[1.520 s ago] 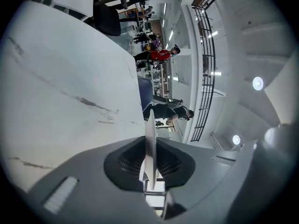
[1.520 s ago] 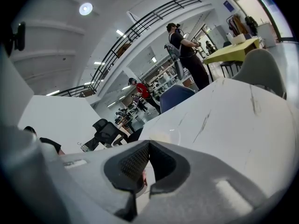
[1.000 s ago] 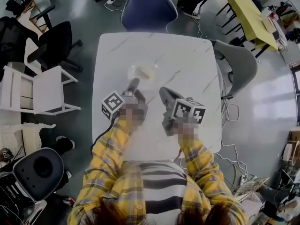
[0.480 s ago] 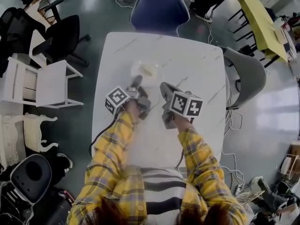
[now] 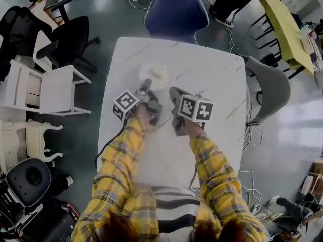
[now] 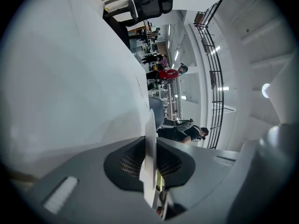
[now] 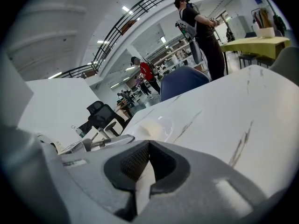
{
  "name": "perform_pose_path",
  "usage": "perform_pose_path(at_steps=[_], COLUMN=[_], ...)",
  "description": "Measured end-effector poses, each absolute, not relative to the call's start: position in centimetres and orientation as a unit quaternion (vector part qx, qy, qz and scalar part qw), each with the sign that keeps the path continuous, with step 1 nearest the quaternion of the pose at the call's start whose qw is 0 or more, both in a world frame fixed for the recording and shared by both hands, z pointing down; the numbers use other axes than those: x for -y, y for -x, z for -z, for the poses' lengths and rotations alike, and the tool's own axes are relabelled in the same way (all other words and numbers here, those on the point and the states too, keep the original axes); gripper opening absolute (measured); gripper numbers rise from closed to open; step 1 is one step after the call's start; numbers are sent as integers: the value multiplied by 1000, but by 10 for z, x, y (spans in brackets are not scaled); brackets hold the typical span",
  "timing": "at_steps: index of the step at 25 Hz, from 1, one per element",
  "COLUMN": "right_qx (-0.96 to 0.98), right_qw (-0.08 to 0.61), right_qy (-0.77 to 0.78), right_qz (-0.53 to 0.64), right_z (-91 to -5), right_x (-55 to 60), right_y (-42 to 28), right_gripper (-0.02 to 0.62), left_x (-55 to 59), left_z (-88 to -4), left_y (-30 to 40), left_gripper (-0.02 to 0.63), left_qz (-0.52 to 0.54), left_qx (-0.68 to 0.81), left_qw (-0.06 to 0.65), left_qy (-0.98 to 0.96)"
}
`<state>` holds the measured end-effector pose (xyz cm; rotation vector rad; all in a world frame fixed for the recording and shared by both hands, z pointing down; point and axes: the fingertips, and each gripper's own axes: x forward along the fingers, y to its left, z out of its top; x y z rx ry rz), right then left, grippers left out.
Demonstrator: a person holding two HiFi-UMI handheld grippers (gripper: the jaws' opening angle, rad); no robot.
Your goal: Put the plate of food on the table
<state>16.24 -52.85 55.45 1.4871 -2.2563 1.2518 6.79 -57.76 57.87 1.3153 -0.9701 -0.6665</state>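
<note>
— Marble table (image 5: 212,84); where's the plate (image 5: 147,70)?
— Far-middle, near the blue chair (image 5: 176,14); round, face-up, no long axis; left gripper (image 5: 146,84) clamps its near rim; right gripper (image 5: 173,91) closed, empty.

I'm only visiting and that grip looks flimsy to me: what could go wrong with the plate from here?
The left gripper pinches the plate by one rim only, so it may tilt and the food may slide off. The shut right gripper close beside could bump it.
</note>
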Motion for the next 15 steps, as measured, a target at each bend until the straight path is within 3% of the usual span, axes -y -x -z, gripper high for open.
perform_pose_path(at_steps=[15], right_qx=[756], right_qw=[86], right_qy=[-477], right_qz=[-440], right_z=[-577], right_x=[557], right_y=[-152], right_gripper=[0], left_x=[592], left_z=[-591], left_y=[-66], left_gripper=[21], left_qz=[268], left_qx=[447], left_qw=[631], left_qy=[-574])
